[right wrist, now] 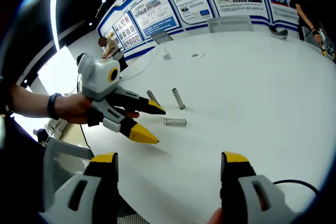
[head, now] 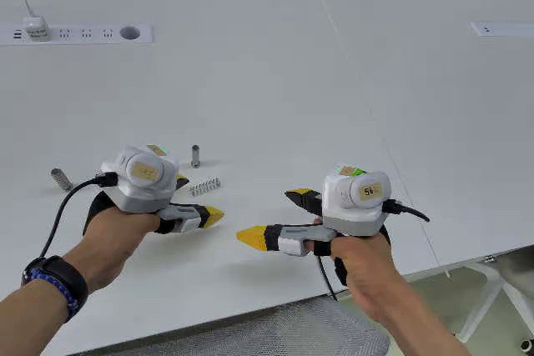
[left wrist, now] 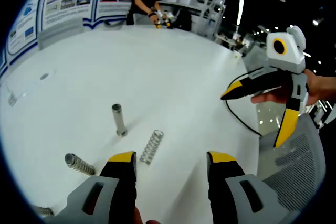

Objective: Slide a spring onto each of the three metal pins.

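A bare metal pin (head: 195,156) stands upright on the white table (head: 275,81). A loose spring (head: 204,187) lies just in front of it. Further left, a pin with a spring on it (head: 61,179) lies tilted. My left gripper (head: 198,199) hovers open and empty just right of the loose spring. My right gripper (head: 269,216) is open and empty, pointing left toward it. From the left gripper (left wrist: 171,158) I see the pin (left wrist: 118,120), the spring (left wrist: 151,146) and the sprung pin (left wrist: 79,164) ahead. The right gripper (right wrist: 169,158) faces the pin (right wrist: 178,98) and spring (right wrist: 175,122).
A power strip (head: 75,34) with a white plug (head: 35,27) sits at the back left, and a socket plate (head: 501,29) at the back right. The table's front edge runs under my hands, with a mesh chair (head: 292,331) below. A person (left wrist: 152,3) works at the far end.
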Demonstrator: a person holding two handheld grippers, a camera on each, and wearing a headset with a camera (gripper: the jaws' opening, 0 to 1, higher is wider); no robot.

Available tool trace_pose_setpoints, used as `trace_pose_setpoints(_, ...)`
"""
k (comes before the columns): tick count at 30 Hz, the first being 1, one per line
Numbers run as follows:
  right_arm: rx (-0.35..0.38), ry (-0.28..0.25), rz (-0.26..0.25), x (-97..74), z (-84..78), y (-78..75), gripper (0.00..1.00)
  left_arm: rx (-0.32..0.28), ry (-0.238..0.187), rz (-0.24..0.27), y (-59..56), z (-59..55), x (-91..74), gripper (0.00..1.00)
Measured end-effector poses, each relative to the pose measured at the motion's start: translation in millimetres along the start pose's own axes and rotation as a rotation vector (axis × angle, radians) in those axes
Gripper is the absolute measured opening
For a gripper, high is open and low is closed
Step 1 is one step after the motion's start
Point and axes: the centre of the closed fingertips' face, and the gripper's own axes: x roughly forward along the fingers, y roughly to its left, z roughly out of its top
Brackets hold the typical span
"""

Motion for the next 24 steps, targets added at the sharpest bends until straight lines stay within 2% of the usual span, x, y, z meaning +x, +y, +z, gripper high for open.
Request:
trace_pose_setpoints(9, 0.004, 0.004, 0.008, 3.9, -1.0, 4.2, 0.81, -0.021, 0.014, -0.001, 2.8, -3.9, 12.4, 0.46)
trace_pose_setpoints(16, 0.008, 0.007, 0.009, 3.9, -2.6, 5.0, 0.81, -0.022, 0.025, -0.004, 1.6, -9.6, 14.6, 0.4)
trace_pose_setpoints(21, 0.015, 0.005, 0.005, 2.7, -2.4, 3.0, 0.81, -0.003, 0.06, 0.032, 7.2, -18.4, 14.6, 0.32)
trace_pose_setpoints(24, 0.015, 0.004, 0.004, 2.6, -1.9, 3.0, 0.81, 0.016, 0.05, 0.061, 12.5, -15.8, 15.7, 0.24)
